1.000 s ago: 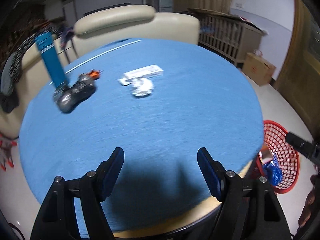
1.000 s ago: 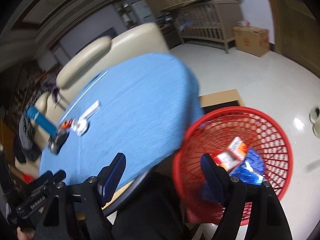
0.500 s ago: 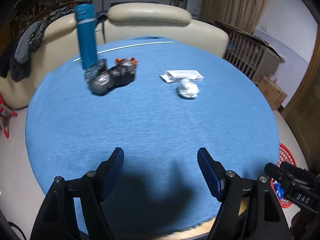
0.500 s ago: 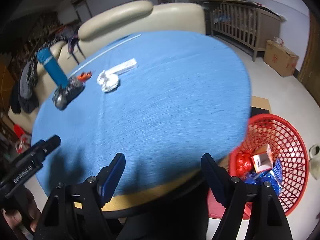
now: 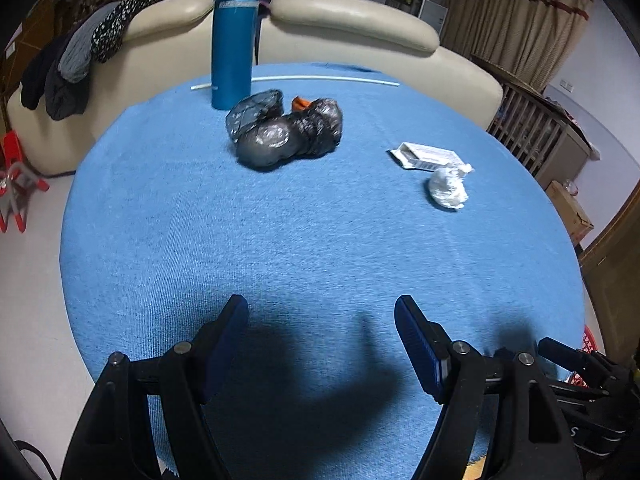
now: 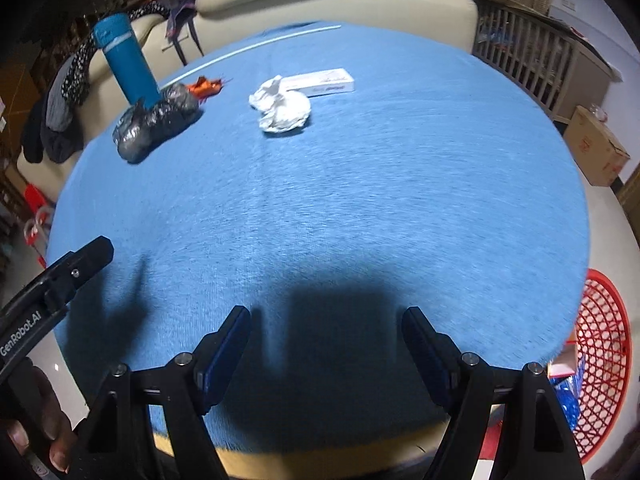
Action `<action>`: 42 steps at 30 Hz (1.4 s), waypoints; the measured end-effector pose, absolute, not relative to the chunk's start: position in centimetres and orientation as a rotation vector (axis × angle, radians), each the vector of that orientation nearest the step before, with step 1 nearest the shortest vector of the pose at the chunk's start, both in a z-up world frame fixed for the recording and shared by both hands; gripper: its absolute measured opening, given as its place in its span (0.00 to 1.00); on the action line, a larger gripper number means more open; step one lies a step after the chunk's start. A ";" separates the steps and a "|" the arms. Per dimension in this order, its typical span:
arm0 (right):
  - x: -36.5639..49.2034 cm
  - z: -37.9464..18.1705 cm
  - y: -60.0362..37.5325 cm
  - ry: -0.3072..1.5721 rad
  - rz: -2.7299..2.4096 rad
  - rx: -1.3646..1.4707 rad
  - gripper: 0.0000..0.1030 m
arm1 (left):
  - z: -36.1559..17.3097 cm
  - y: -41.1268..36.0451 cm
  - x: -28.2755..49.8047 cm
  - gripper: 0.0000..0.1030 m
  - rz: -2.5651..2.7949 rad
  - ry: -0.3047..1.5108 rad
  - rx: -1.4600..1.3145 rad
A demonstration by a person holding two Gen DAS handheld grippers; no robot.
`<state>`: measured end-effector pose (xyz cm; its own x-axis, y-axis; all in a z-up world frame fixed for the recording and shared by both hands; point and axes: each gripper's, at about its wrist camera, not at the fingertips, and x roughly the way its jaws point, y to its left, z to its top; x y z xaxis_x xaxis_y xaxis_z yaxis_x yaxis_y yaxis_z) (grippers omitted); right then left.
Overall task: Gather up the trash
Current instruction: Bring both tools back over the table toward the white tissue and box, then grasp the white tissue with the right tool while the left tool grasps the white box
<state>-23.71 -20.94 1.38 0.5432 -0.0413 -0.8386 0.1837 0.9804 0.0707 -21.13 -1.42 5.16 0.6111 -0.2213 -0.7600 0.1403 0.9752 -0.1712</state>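
From the left wrist, the left gripper (image 5: 320, 340) hangs released and empty over the near part of the round blue-clothed table (image 5: 320, 248). Its view has swung from the table's edge to face the clutter: a crumpled black plastic bag (image 5: 286, 128) at the far centre, a crumpled white paper ball (image 5: 447, 187) and a flat white carton (image 5: 426, 156) at the far right. The tall blue flask (image 5: 234, 36) behind the bag is probably no trash.

From the right wrist, the right gripper (image 6: 325, 344) is likewise released and empty. A second ago it hung over the red mesh basket (image 6: 604, 352) (wrappers already inside); now the basket lies at the right edge. Likely a drop is finished and another pick begins.
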 end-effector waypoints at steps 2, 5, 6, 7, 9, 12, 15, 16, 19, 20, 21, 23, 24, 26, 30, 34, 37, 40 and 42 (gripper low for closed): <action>-23.1 1.2 -20.7 0.989 -0.139 0.143 0.81 | 4.8 -1.3 -20.8 0.74 -0.204 0.901 -0.098; -22.4 1.3 -20.7 0.989 -0.140 0.137 0.82 | 4.3 -1.3 -20.5 0.74 -0.200 0.923 -0.103; -22.1 1.3 -20.7 0.989 -0.141 0.135 0.82 | 4.1 -1.3 -20.4 0.74 -0.200 0.929 -0.104; -21.8 1.3 -20.9 0.989 -0.142 0.136 0.82 | 3.9 -1.3 -20.3 0.74 -0.199 0.936 -0.104; -21.4 1.4 -21.1 0.987 -0.143 0.142 0.83 | 3.6 -1.5 -20.1 0.74 -0.195 0.941 -0.094; -20.7 1.4 -21.5 0.984 -0.149 0.149 0.87 | 3.5 -1.9 -20.0 0.76 -0.189 0.937 -0.070; -20.1 1.4 -21.7 0.980 -0.149 0.143 0.91 | 3.4 -2.3 -19.9 0.78 -0.186 0.933 -0.051; -20.0 1.3 -21.7 0.979 -0.147 0.141 0.92 | 3.4 -2.4 -19.8 0.79 -0.185 0.933 -0.046; -19.4 1.3 -21.9 0.975 -0.147 0.129 0.94 | 3.3 -2.7 -19.7 0.81 -0.180 0.932 -0.027; -19.1 1.3 -22.0 0.975 -0.149 0.126 0.94 | 3.2 -2.9 -19.6 0.81 -0.175 0.935 -0.017; -18.9 1.3 -22.2 0.973 -0.152 0.128 0.94 | 3.3 -2.9 -19.6 0.81 -0.173 0.938 -0.015; -18.5 1.4 -22.6 0.966 -0.154 0.145 0.94 | 3.3 -3.0 -19.4 0.82 -0.173 0.938 -0.017; -18.3 1.5 -22.9 0.964 -0.157 0.152 0.94 | 3.3 -3.0 -19.3 0.82 -0.171 0.937 -0.013; -17.5 1.6 -23.2 0.963 -0.164 0.158 0.94 | 3.2 -3.2 -19.1 0.82 -0.162 0.934 0.011; -15.2 1.8 -23.6 0.957 -0.151 0.173 0.94 | 3.0 -3.6 -18.9 0.82 -0.152 0.931 0.045; -12.3 2.4 -23.2 0.921 -0.121 0.160 0.94 | 3.0 -3.8 -18.8 0.82 -0.146 0.931 0.068; -10.0 3.1 -22.6 0.881 -0.097 0.147 0.93 | 2.9 -3.9 -18.8 0.82 -0.147 0.935 0.082; -7.5 3.5 -21.9 0.845 -0.076 0.111 0.84 | 3.0 -3.9 -18.7 0.82 -0.146 0.940 0.087; -6.3 3.0 -21.8 0.867 -0.062 0.103 0.52 | 3.1 -4.0 -18.3 0.82 -0.146 0.940 0.095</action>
